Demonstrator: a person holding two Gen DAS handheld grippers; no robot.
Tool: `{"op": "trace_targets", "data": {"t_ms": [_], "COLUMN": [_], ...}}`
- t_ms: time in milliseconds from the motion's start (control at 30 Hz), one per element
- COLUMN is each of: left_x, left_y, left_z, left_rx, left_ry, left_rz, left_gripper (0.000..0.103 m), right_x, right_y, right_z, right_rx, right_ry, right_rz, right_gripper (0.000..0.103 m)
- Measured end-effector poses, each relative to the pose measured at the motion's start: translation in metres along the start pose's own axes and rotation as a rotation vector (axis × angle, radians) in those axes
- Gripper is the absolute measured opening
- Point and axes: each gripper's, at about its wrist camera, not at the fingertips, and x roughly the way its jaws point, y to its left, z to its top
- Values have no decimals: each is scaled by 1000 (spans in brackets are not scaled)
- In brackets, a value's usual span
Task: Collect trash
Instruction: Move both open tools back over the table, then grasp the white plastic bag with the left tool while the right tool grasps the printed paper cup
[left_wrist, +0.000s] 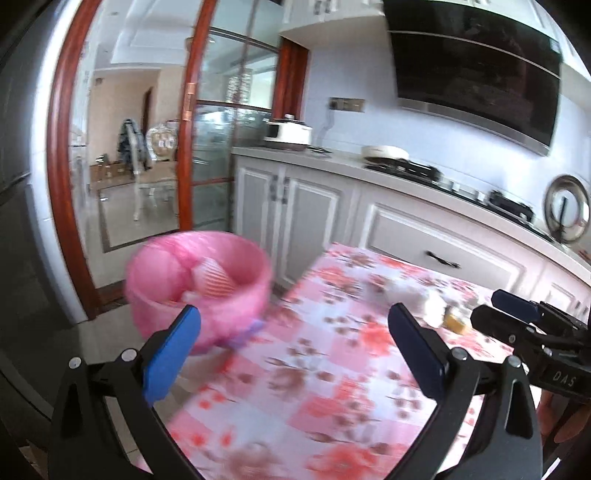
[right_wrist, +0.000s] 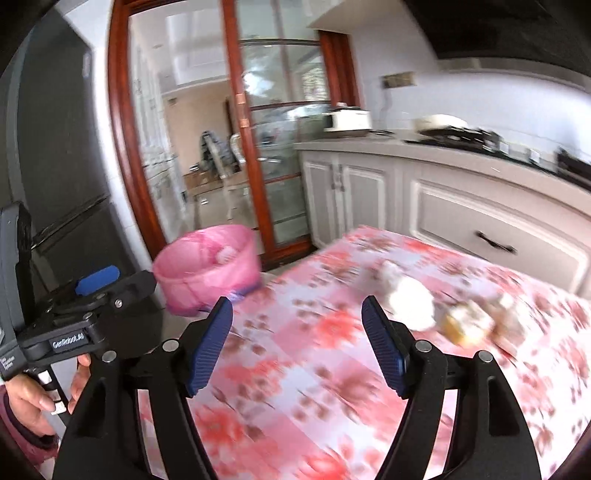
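White trash (right_wrist: 410, 302) (blurred) lies just beyond the spread, empty right gripper (right_wrist: 297, 345).

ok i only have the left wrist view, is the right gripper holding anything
Observer: No. The right gripper is open, with nothing between its pads.
Operator: any more trash past the yellow bit, the gripper blocks it for me
Observer: Yes. One more blurred, pale brownish piece lies just right of the yellow piece on the floral tablecloth.
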Motion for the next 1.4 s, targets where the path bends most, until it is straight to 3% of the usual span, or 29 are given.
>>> {"op": "trace_targets", "data": {"t_ms": [267, 567, 933, 1400], "left_x": [15, 59, 145, 257], "left_y": [-93, -156, -189, -209], "left_z": [-29, -47, -45, -30], "left_rx": [113, 142, 141, 101], "left_ry": [54, 130, 229, 296], "left_rz": [-111, -177, -174, -120], "left_gripper": [98, 98, 98, 98], "right_x": [-40, -49, 23, 97], "right_y": [-76, -152, -231, -286], "right_z": [-41, -67, -70, -45], "right_rx": [126, 225, 278, 328], "right_ry": [8, 31, 172, 216], "right_rz": [-126, -249, -317, -252], "right_gripper": [69, 69, 70, 73]}}
